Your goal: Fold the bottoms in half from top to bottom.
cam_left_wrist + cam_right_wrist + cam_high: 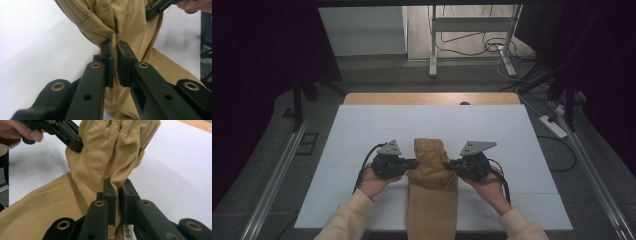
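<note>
The tan cloth [432, 185] lies on the white tabletop [362, 130] (its far end bunched up). The left hand-held gripper [414, 162] pinches one side and the right hand-held gripper [447, 164] pinches the other.

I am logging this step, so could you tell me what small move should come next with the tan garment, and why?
Probably lift both grippers together and draw them slightly apart. The left gripper and right gripper each pinch a fold at opposite sides of the tan garment, which is bunched at its gathered end, so tension should spread it over the white table.
</note>
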Action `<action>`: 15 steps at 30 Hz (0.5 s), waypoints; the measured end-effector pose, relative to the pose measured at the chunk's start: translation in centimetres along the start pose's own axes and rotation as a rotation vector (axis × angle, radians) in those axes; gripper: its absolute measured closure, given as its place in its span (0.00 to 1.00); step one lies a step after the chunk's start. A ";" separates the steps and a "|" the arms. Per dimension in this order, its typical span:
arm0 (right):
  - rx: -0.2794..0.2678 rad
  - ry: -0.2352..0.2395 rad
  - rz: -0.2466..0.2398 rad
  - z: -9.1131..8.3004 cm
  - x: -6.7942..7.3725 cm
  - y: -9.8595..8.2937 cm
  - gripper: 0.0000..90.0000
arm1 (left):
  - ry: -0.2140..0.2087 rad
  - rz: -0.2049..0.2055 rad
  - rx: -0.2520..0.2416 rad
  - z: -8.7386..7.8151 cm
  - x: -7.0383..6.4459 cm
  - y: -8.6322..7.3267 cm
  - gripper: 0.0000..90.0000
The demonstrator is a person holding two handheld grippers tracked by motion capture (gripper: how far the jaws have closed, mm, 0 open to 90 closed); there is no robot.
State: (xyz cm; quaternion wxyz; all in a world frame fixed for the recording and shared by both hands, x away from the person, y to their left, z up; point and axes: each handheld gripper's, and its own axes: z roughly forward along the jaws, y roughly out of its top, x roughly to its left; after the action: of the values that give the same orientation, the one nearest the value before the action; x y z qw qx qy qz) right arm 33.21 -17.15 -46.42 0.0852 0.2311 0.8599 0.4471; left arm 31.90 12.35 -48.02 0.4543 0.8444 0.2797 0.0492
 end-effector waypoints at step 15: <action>0.010 0.013 -0.011 -0.5 1.2 -1.0 0.93 | -0.005 0.014 0.015 0.1 -1.1 -1.0 0.93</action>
State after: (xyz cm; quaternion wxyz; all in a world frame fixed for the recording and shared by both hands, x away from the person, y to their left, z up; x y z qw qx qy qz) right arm 31.67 -17.38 -46.85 0.0810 0.2240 0.8639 0.4437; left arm 30.60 12.11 -48.66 0.4484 0.8497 0.2730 0.0483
